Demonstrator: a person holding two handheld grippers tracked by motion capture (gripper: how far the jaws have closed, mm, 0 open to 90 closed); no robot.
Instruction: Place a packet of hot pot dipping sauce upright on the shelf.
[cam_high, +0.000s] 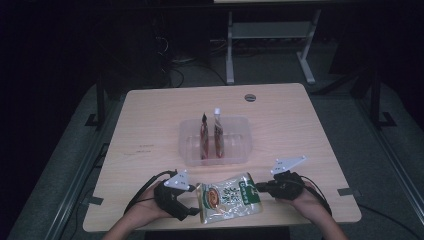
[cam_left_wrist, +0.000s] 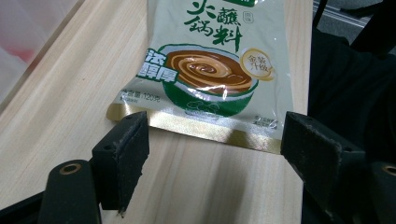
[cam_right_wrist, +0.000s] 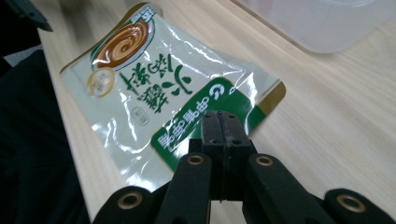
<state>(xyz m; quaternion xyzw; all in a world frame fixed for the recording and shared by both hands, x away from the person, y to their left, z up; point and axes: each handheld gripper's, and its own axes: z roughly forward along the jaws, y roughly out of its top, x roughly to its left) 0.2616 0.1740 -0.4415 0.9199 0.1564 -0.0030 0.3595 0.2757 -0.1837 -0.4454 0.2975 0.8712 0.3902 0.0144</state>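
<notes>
Near the table's (cam_high: 150, 115) front edge, lying flat: sauce pouch (cam_high: 228, 197). Right gripper (cam_right_wrist: 223, 122) pressing together on its green top edge; left gripper (cam_left_wrist: 215, 140) hovering spread at its gold bottom edge.

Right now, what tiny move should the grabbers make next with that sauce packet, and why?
Probably lift the right gripper a little to raise the sauce packet off the table. Its jaws look shut on the packet's green end, while the left gripper waits with jaws open at the gold edge, not touching it. The clear tub behind already holds two upright packets, so this one likely goes there.
</notes>
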